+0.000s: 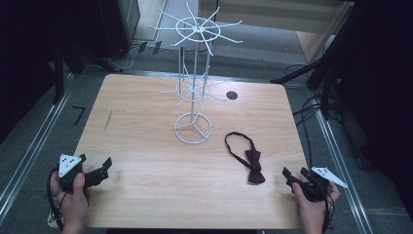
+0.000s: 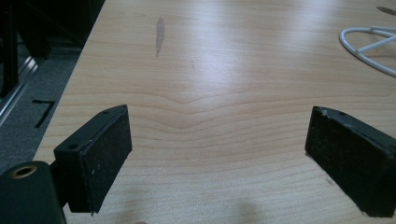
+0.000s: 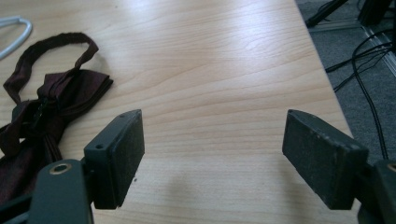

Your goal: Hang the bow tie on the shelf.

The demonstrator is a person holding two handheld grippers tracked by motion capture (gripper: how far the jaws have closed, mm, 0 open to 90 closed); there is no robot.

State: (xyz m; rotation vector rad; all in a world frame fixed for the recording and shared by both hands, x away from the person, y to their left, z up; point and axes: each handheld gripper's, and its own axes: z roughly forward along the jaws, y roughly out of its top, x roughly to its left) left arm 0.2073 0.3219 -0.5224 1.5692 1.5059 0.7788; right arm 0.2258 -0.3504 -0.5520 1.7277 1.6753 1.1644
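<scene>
One wooden table carries one white wire display stand and one dark red bow tie. The bow tie lies flat just right of the stand's ring base, its strap loop nearest that base. Two grippers appear: the left gripper sits well left of the stand, the right gripper just beside the bow tie's knot. Both sets of jaws stand wide apart, holding nothing.

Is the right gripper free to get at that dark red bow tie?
Probably yes. The right gripper is open beside the bow tie, with bare table between them and nothing blocking.
</scene>
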